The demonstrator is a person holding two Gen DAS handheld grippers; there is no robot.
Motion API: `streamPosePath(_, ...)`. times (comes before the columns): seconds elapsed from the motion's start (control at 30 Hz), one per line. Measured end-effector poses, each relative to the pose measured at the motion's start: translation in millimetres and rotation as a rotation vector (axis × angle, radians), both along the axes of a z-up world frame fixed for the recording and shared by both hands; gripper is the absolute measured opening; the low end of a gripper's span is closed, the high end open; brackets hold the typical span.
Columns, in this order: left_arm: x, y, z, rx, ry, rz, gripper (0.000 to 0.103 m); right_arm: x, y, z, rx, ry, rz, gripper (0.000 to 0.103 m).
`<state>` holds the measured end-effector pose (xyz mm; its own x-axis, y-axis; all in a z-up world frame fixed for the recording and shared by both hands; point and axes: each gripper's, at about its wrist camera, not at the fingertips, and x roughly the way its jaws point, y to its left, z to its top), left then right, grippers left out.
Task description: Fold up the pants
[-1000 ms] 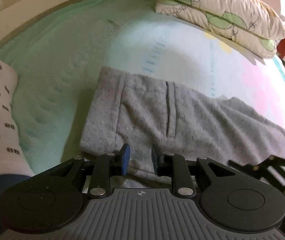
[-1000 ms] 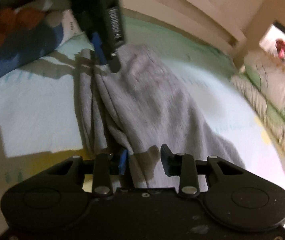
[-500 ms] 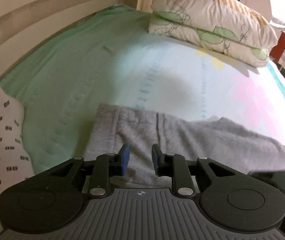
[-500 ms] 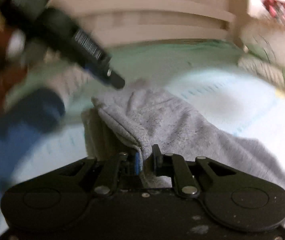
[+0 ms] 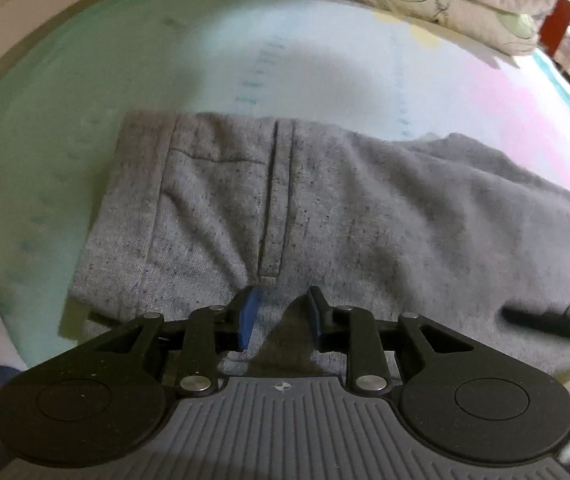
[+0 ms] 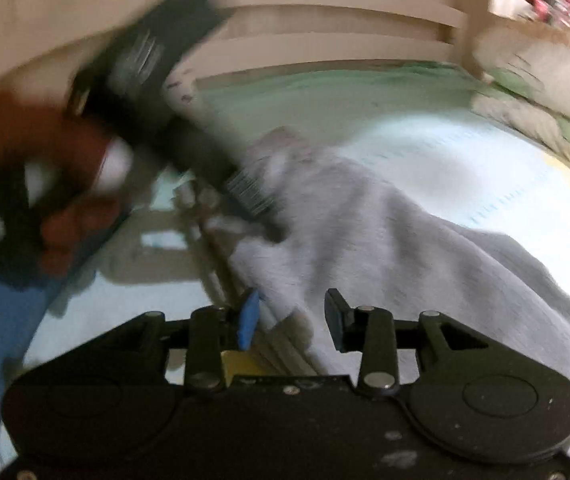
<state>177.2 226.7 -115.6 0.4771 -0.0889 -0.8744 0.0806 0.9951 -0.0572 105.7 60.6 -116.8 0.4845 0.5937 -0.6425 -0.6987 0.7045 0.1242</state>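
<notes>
The pants (image 5: 325, 208) are a soft, flecked grey knit with stitched seams and a narrow vertical placket, lying flat on a pale mint and pink sheet (image 5: 165, 60) directly ahead of the left gripper (image 5: 281, 316). Their long axis runs across that view, waistband end to its left, legs trailing off right. The left gripper's blue-padded jaws stand slightly apart, having just opened a little, over the near edge of the cloth without pinching it. The right gripper (image 6: 291, 316) has just been opening; its jaws are apart, with a folded fabric edge lying loose between them. That view is heavily blurred. Patterned pillows (image 5: 425, 4) beyond are cut off at the top.
</notes>
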Motion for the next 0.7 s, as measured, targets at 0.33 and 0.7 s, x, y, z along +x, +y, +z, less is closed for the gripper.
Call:
streamPosePath(0.33,26,-49,22,-0.088,-0.066,-0.031,0.027,87,-83,12,0.058,-0.009,-0.279,0.044)
streamPosePath(0.7,3,-68,-17,-0.074,-0.09,-0.066,0.029,167,-80,-21,-0.053,0.061,-0.143,0.049)
